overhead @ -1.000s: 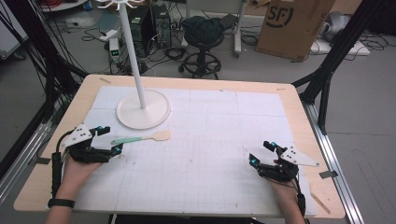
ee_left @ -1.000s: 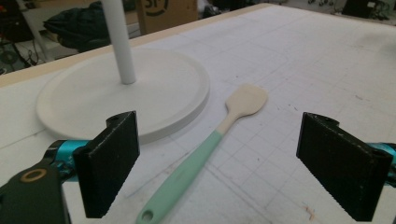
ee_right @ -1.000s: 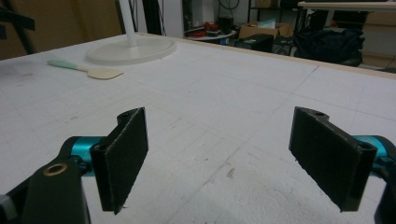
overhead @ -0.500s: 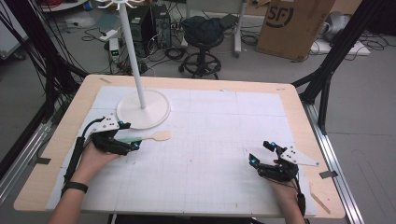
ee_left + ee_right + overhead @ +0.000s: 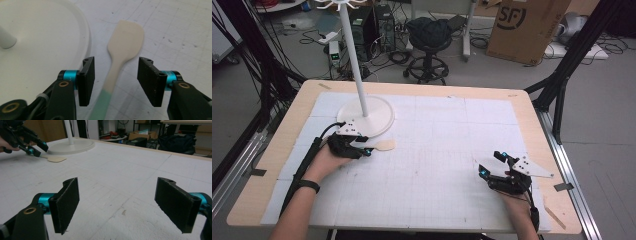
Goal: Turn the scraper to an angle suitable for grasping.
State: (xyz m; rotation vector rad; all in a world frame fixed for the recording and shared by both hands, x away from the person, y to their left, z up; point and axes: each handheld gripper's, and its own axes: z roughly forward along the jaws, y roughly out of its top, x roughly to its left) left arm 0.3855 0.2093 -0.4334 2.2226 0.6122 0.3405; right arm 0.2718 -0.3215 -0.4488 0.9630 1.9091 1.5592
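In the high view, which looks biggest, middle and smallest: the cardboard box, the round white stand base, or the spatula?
1. Cardboard box, though it sits farther back and is cut off by the frame.
2. Stand base.
3. Spatula, partly covered by the left gripper.

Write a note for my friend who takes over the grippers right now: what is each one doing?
Left gripper: jaws open on either side of the spatula neck, not closed on it.
Right gripper: open, holding nothing, low over the mat near the table's right side.
The spatula lies flat on the white mat, beside the stand base.
Done: left gripper lined up.
Left: close the jaws and lift.
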